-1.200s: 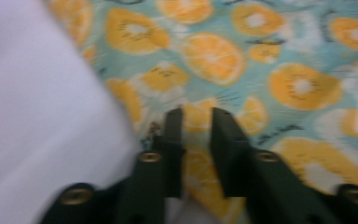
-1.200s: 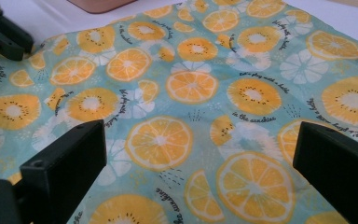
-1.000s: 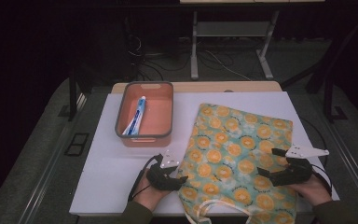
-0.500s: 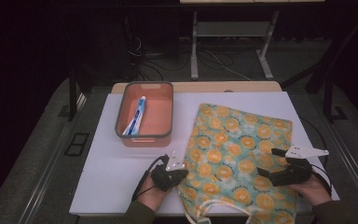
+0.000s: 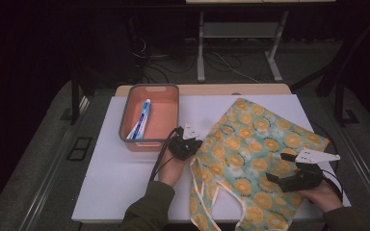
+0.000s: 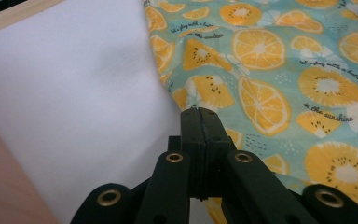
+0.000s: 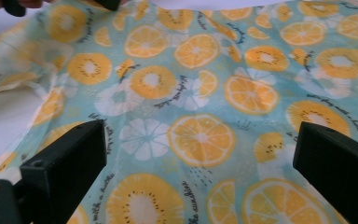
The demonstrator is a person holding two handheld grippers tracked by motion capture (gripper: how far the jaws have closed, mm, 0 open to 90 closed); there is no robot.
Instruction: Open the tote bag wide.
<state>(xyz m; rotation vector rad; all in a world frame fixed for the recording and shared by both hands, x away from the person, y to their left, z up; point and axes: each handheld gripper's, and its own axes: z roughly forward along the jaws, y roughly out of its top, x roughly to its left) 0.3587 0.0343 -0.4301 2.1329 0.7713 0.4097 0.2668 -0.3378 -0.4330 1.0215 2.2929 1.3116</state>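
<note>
A teal cloth bag printed with orange slices [image 5: 255,139] lies spread over the right half of the white table [image 5: 120,183]. Its straps trail toward the near edge. My left gripper [image 5: 192,144] sits at the bag's left edge, and in the left gripper view its jaws [image 6: 199,114] are pressed together with the bag's fabric [image 6: 279,70] pinched under them. My right gripper [image 5: 275,167] hovers over the bag's near right part. In the right gripper view it [image 7: 200,154] stands wide open with only the flat fabric [image 7: 200,93] between its jaws.
An orange tray with a grey rim [image 5: 125,130] stands at the back left and holds a blue and white tube [image 5: 141,120]. A wooden strip [image 5: 202,89] borders the table's far side. Dark floor, cables and desk legs lie beyond.
My left gripper has moved away from the near edge toward the tray, drawing the bag's left edge with it. The right gripper has stayed put.
</note>
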